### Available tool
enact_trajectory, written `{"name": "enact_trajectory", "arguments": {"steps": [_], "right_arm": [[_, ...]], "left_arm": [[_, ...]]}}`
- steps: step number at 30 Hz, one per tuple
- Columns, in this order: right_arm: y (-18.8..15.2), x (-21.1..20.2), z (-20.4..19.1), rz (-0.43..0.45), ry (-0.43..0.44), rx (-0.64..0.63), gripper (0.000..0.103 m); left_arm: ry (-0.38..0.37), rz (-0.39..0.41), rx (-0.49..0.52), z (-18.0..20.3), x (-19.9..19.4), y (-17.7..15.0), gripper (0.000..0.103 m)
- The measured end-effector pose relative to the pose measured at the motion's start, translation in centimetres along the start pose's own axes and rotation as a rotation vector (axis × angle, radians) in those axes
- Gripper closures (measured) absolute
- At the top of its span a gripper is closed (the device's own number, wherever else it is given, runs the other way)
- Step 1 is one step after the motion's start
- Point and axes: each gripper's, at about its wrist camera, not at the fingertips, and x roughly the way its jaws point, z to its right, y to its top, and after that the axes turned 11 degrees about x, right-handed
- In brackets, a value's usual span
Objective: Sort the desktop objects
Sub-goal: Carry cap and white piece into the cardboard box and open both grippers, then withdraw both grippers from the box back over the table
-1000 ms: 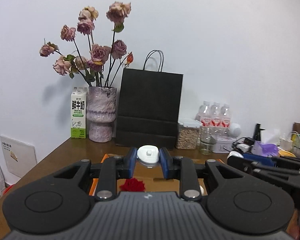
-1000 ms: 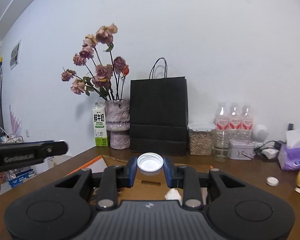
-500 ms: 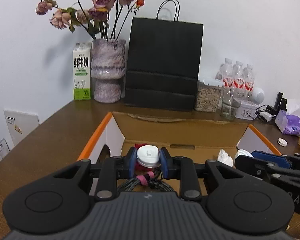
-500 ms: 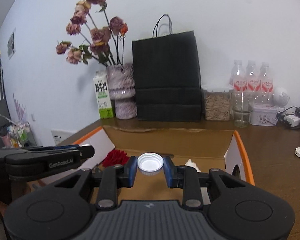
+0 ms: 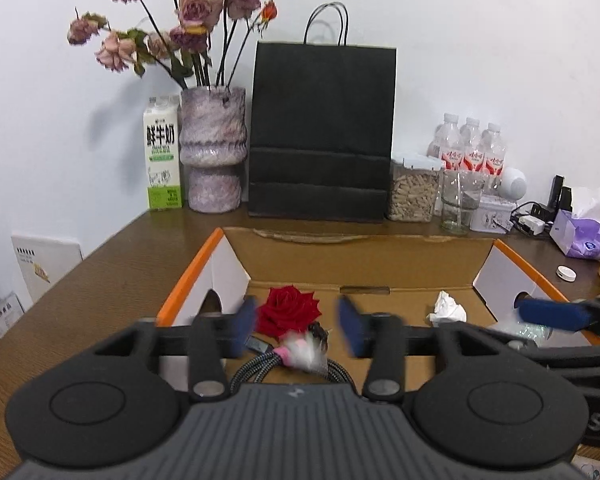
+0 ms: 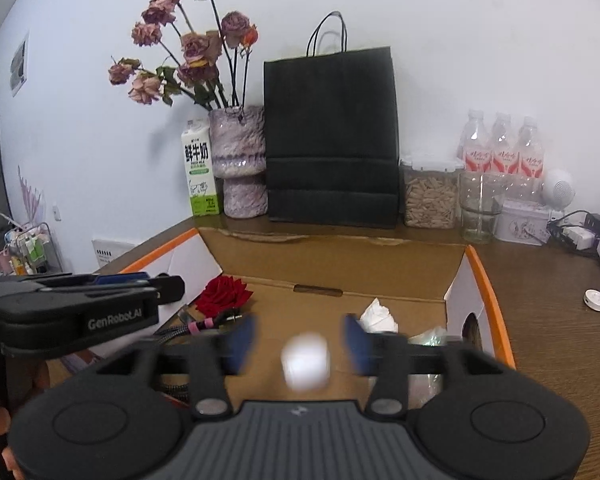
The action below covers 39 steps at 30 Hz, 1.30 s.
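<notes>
Left wrist view: my left gripper [image 5: 298, 330] sits low at centre, jaws apart and just opened, gripping nothing. A blurred white item [image 5: 304, 353] lies between and below them, over a braided cable [image 5: 260, 368], beside a red rose [image 5: 288, 310] inside the cardboard box [image 5: 359, 256]. Right wrist view: my right gripper [image 6: 298, 340] also stands wide, jaws just opened, with a blurred white cap [image 6: 305, 360] loose between them, touching neither pad, over the box floor. A black paper bag [image 6: 331, 140] stands behind, upper centre.
</notes>
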Motion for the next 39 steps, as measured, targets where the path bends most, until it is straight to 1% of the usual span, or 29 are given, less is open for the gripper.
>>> {"name": "enact_trajectory", "arguments": {"steps": [1, 2, 3, 4, 5, 7, 11, 20, 28, 32, 39], "right_arm": [[0.1, -0.2, 0.0, 0.016, -0.015, -0.003, 0.021], [0.2, -0.4, 0.1, 0.029, -0.021, 0.003, 0.016], [0.3, -0.6, 0.3, 0.04, -0.028, 0.018, 0.008], [0.3, -0.8, 0.6, 0.048, -0.032, 0.034, 0.004], [0.5, -0.9, 0.9, 0.054, -0.027, 0.047, 0.0], [0.6, -1.1, 1.1, 0.062, -0.018, 0.067, 0.0], [0.7, -1.3, 1.1, 0.074, -0.021, 0.06, 0.0], [0.8, -1.7, 1.0, 0.087, -0.023, 0.055, 0.0], [1.0, -2.6, 0.9, 0.116, -0.013, 0.061, 0.0], [1.5, -3.6, 0.7, 0.145, -0.014, 0.054, 0.0], [1.9, -6.2, 0.0, 0.167, -0.009, 0.044, 0.0]], "left_arm": [[0.028, 0.007, 0.0, 0.0, -0.2, 0.0, 0.025], [0.049, 0.017, -0.002, 0.0, -0.4, 0.0, 0.015], [0.058, 0.031, -0.01, -0.1, -0.6, 0.0, 0.011], [0.064, 0.046, -0.026, -0.3, -0.8, 0.0, 0.001], [0.066, 0.055, -0.036, -0.5, -0.9, 0.1, 0.0], [0.057, 0.069, -0.042, -0.6, -1.1, 0.1, 0.0], [0.077, 0.074, -0.017, -0.2, -1.3, 0.3, 0.0], [0.071, 0.085, -0.018, -0.2, -1.7, 0.2, 0.0], [0.074, 0.123, -0.019, 0.0, -2.5, 0.6, 0.0], [0.077, 0.15, -0.012, 0.1, -3.4, 1.3, 0.0], [0.073, 0.206, -0.001, -0.2, -6.3, 2.3, 0.0]]}}
